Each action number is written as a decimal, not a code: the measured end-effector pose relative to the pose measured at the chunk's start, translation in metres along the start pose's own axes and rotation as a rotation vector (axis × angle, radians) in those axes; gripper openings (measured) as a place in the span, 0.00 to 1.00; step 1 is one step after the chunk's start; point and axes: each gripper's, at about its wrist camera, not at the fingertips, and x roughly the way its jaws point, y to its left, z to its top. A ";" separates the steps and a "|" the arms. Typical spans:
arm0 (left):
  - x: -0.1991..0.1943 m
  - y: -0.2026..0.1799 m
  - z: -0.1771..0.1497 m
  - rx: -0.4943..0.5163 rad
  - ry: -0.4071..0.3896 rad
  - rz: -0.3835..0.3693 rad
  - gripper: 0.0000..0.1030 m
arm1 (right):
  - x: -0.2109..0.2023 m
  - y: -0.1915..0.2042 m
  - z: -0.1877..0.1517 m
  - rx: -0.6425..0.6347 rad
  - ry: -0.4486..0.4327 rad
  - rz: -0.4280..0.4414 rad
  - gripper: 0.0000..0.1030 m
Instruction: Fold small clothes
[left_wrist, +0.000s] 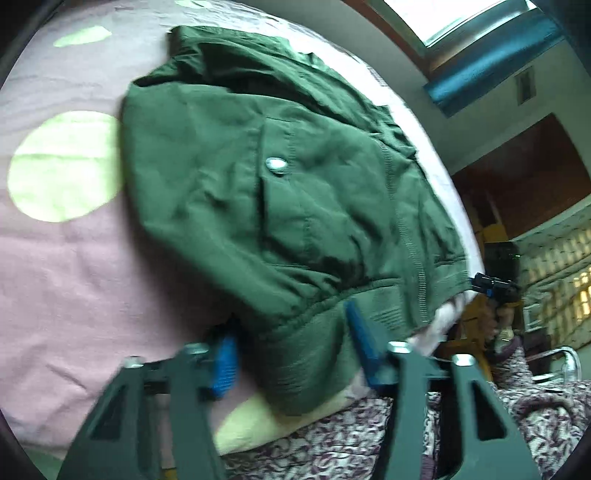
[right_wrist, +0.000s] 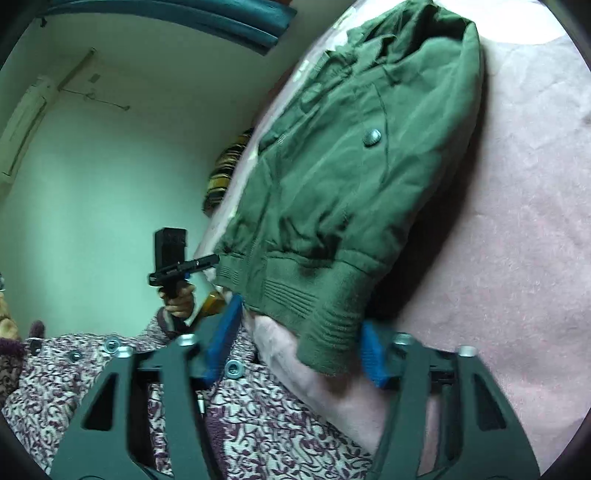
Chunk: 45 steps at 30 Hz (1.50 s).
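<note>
I have a green jacket lying on the bed, spread over a pink sheet with pale green dots, its snap button facing up and its ribbed hem toward me at the bed's near edge. On my left gripper the blue pads stand apart with one hem corner between them; the right-hand pad looks to touch the cloth, but the picture is blurred and I cannot tell whether the left-hand one presses on it. On my right gripper the pads also stand apart, straddling the other hem corner, which hangs over the mattress edge; the cloth sits close to the right-hand pad, and I cannot tell whether there is a real grip. Each wrist camera sees the opposite gripper at the far side of the hem, held in a hand. A floral purple-and-white garment fills the foreground below both grippers.
</note>
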 end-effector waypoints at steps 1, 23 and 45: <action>0.000 0.002 0.000 -0.013 0.004 -0.009 0.39 | 0.003 -0.002 0.000 0.010 0.008 -0.014 0.27; -0.010 0.028 0.160 -0.365 -0.230 -0.416 0.12 | -0.013 -0.001 0.133 0.193 -0.389 0.391 0.10; 0.044 0.099 0.261 -0.497 -0.171 -0.491 0.55 | 0.046 -0.124 0.249 0.466 -0.409 0.261 0.27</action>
